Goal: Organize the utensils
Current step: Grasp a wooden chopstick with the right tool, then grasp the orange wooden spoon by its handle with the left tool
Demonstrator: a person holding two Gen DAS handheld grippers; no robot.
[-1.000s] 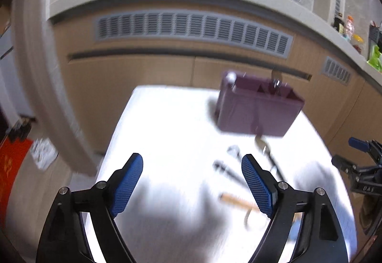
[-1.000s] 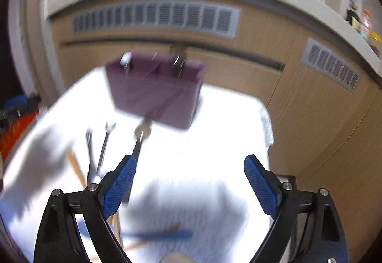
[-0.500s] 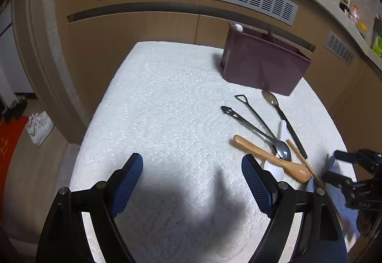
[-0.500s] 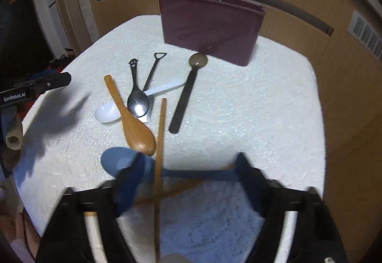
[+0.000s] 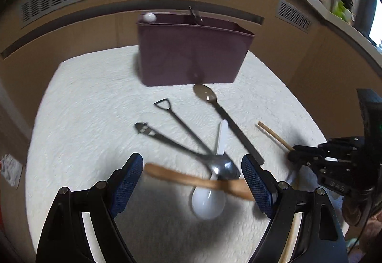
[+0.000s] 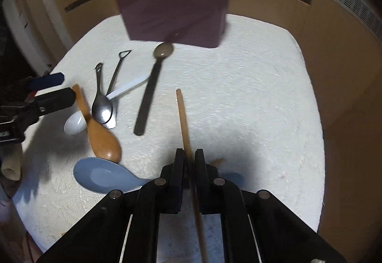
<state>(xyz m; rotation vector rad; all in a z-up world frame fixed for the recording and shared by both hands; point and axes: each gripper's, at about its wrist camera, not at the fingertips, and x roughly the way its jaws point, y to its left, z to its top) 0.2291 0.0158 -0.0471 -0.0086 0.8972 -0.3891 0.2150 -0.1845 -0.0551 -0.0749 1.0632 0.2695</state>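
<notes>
**Right fingers closing on wooden stick, left wide over spoon pile**

Right gripper [image 6: 189, 155]: jaws closing, nearly together, with the wooden stick [image 6: 182, 115] between them; it lies on the white table [image 6: 250, 100], pointing at the maroon bin [image 6: 174, 15]. Left gripper [image 5: 192, 179]: fingers wide, holding nothing, above the wooden spoon [image 5: 191, 178], which lies nearer than the bin, across the white spoon [image 5: 209, 201] and a metal spoon [image 5: 222, 167].

Suggest seating the grip fully, then lifting straight up before swinging to the bin.

Stick's near end is hidden under the fingers. Bin compartments aren't visible; motion blur.
</notes>
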